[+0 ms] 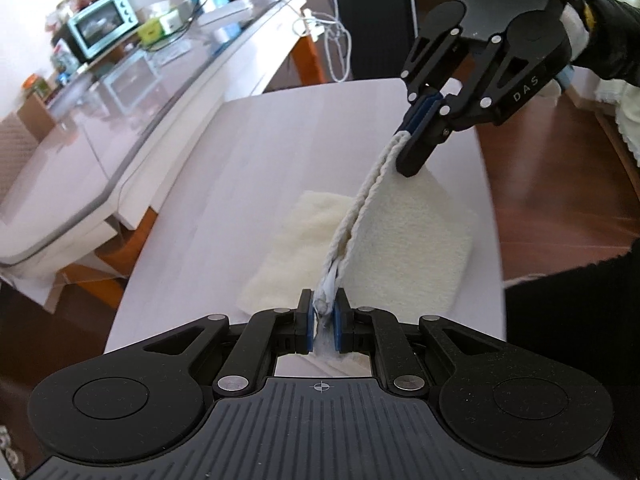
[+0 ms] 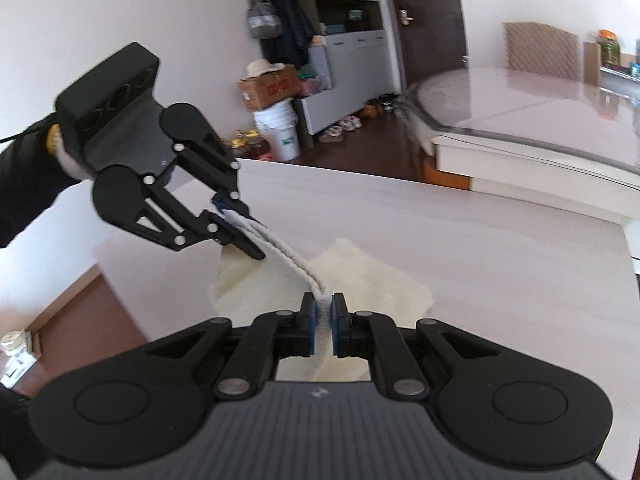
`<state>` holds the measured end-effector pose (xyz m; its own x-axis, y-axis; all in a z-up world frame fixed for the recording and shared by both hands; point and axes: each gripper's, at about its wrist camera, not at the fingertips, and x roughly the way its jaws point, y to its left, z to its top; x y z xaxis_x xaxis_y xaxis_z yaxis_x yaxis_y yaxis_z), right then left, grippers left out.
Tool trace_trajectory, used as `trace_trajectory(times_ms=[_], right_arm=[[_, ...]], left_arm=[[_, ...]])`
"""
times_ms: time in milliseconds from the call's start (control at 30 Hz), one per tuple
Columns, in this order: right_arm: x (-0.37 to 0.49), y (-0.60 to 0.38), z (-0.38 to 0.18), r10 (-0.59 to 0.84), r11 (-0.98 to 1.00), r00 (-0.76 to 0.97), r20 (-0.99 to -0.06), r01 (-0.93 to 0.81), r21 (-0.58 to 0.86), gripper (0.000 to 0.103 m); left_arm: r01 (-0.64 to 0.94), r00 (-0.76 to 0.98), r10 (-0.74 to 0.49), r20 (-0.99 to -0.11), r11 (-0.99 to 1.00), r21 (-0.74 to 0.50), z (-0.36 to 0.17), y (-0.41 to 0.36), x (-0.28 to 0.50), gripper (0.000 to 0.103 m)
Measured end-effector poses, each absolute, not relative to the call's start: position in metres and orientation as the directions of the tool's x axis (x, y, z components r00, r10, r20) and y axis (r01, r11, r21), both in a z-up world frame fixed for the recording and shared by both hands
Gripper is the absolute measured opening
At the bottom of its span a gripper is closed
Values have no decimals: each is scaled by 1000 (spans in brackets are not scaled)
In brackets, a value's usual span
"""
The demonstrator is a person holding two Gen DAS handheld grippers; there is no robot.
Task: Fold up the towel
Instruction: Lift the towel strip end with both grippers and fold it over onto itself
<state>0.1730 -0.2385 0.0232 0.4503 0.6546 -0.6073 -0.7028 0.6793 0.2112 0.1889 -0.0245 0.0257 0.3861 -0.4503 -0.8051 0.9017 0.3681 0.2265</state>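
a: nearest the lens in the left wrist view, what's there?

b: the left gripper (image 1: 324, 312), its fingers (image 1: 307, 320) clamped tight on the towel (image 1: 408, 240) at one end of its corded hem.

a: and the other one?

b: the right gripper (image 1: 420, 132) comes in from the upper right, fingers pinched shut on the far end of the same hem. the hem runs taut between the two.

a: where's the towel itself?

b: cream and fluffy, partly lifted. the held edge is up in the air, two layers together, and the cloth hangs down from it onto the pale counter (image 1: 240, 168). the rest lies flat on the counter under the raised edge.

a: does the right wrist view agree?

b: yes. there the right gripper (image 2: 324, 312) is nearest, closed on the towel (image 2: 380, 284), and the left gripper (image 2: 240, 232) reaches in from the left, also closed on the hem. a dark sleeve (image 2: 24, 192) shows behind it.

a: anything around?

b: a glass-topped table (image 2: 540, 120) beyond the counter, a white bucket (image 2: 280, 132) and a cardboard box (image 2: 272, 88) by the wall, and a teal oven (image 1: 102, 24) on a sideboard. dark wooden floor (image 1: 560, 152) below.
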Motion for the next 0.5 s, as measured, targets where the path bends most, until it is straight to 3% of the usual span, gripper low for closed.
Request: trace_trajectory(times_ms=[500], right_arm=[[218,-249,-3,644,702,433,-631,-662,263,9]], left_arm=[[891,365,-431,-825,418,177,1,-22,237,11]])
